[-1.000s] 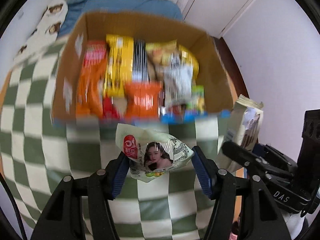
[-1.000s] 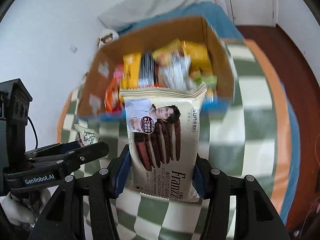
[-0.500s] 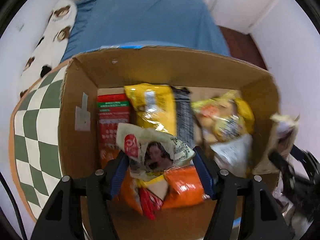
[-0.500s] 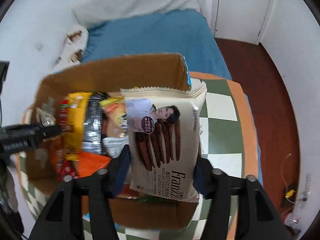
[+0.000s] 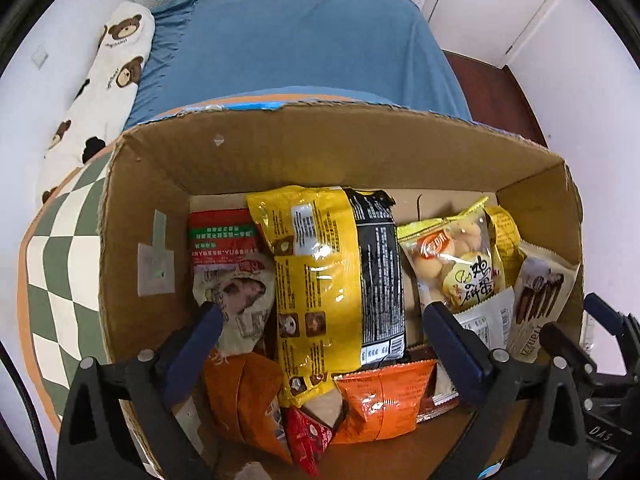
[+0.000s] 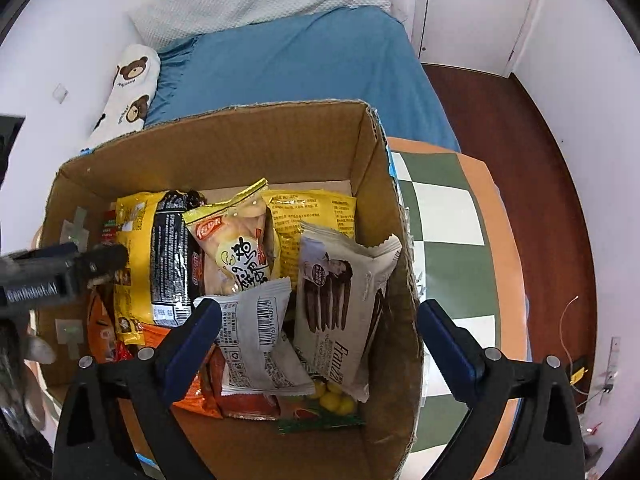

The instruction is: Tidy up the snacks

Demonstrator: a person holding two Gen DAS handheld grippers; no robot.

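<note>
Our left gripper (image 5: 320, 336) and right gripper (image 6: 320, 332), jaws just opened wide, hang empty over the cardboard box (image 6: 224, 148); the Franzzi pack (image 6: 340, 312) has dropped inside

You're working in a home bedroom: beyond the cardboard box (image 5: 304, 148) lies a bed with a blue sheet (image 5: 296, 44), a teddy-bear pillow (image 5: 108, 68) beside it, a white door (image 6: 472, 8) nearby.
</note>
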